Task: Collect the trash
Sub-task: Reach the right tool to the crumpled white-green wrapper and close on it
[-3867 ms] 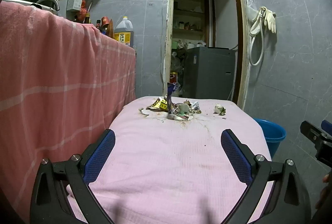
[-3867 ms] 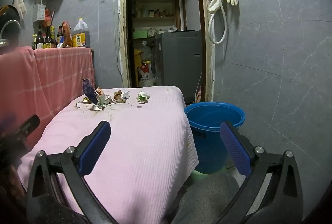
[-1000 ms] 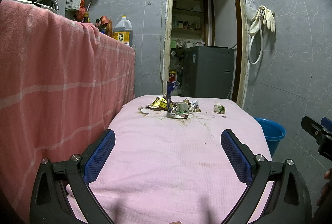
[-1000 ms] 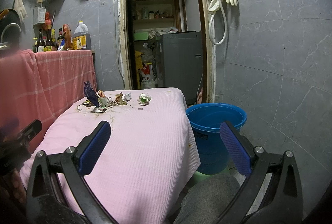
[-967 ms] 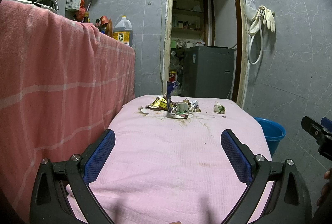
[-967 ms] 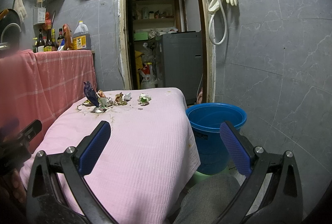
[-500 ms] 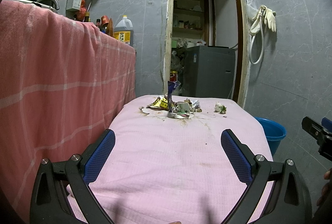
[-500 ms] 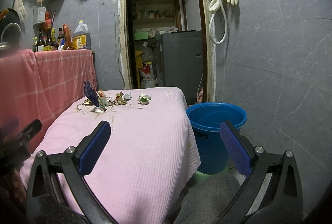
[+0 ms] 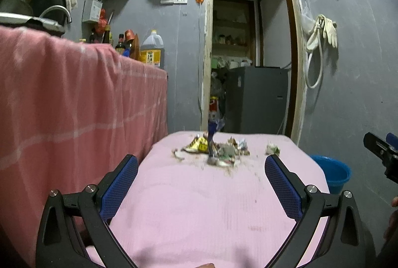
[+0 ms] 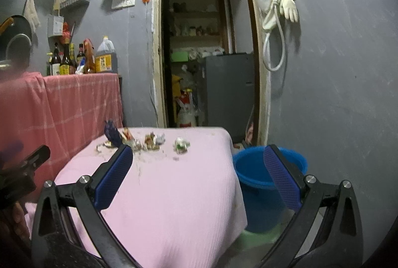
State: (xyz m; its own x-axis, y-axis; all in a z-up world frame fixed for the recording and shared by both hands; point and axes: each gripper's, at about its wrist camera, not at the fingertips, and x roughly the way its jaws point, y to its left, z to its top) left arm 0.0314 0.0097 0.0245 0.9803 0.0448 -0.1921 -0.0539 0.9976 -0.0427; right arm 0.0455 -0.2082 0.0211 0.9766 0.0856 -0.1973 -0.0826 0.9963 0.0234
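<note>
Mid-frame on pink table (image 9: 189,205): trash (image 9: 219,151), light, crumpled, soiled; pinch any raised fold. Left gripper (image 9: 200,176) and right gripper (image 10: 199,168) both spread wide, empty.

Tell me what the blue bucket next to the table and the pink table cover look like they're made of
The blue bucket looks like molded plastic: uniform colour, smooth wall, thick rolled rim with a dull sheen. The pink table cover appears to be woven cloth, perhaps towelling: it has a fine ribbed texture, a matte surface and drapes softly over the table's edge. Stains have soaked in near the trash pile.
</note>
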